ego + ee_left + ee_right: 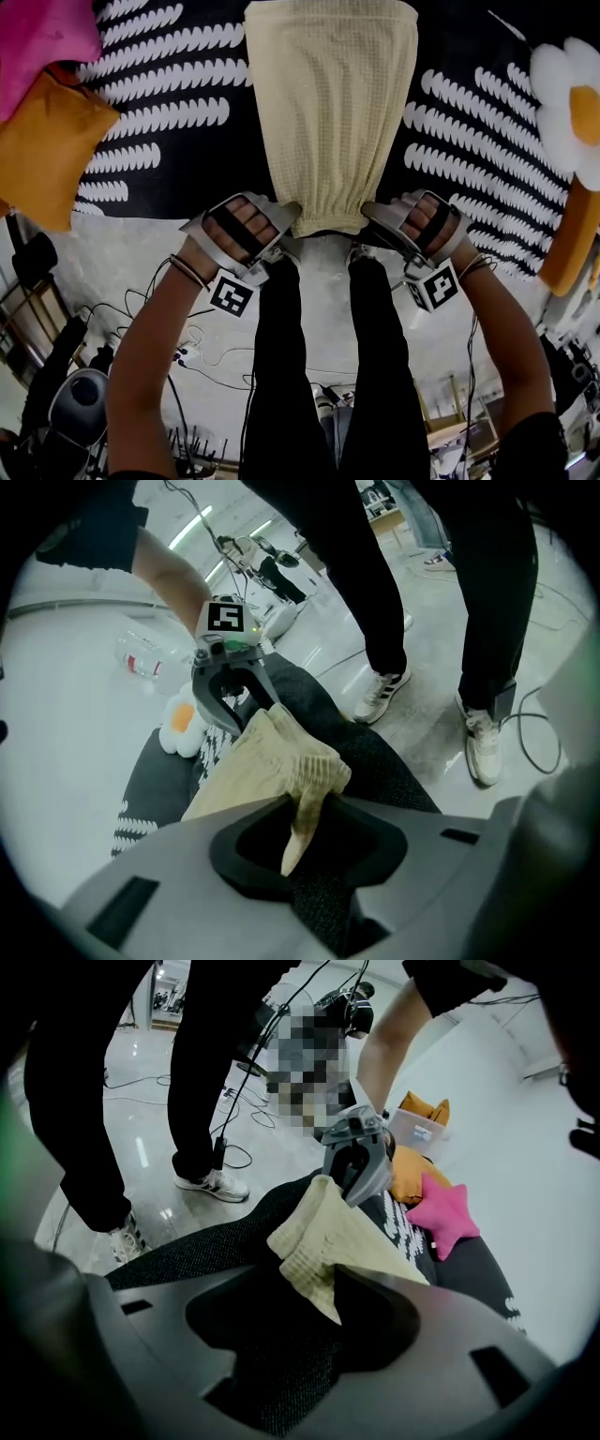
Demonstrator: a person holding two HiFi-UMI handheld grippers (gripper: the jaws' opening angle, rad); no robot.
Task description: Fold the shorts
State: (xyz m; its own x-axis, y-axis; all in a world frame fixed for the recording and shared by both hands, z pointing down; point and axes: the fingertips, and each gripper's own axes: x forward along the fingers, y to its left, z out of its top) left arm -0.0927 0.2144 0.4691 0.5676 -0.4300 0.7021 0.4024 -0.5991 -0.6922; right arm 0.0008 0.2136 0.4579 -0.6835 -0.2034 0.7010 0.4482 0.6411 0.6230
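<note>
Pale yellow shorts point(328, 103) are lying flat on the black-and-white cover point(159, 112), with the waistband at the near edge. The left gripper point(287, 217) and right gripper point(372, 217) are each pinching a waistband corner, likely to carry that edge over evenly.

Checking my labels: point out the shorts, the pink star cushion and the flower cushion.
shorts point(328, 112), head view, mid fabric.
pink star cushion point(446, 1220), right gripper view, centre.
flower cushion point(555, 117), head view, white petal.
</note>
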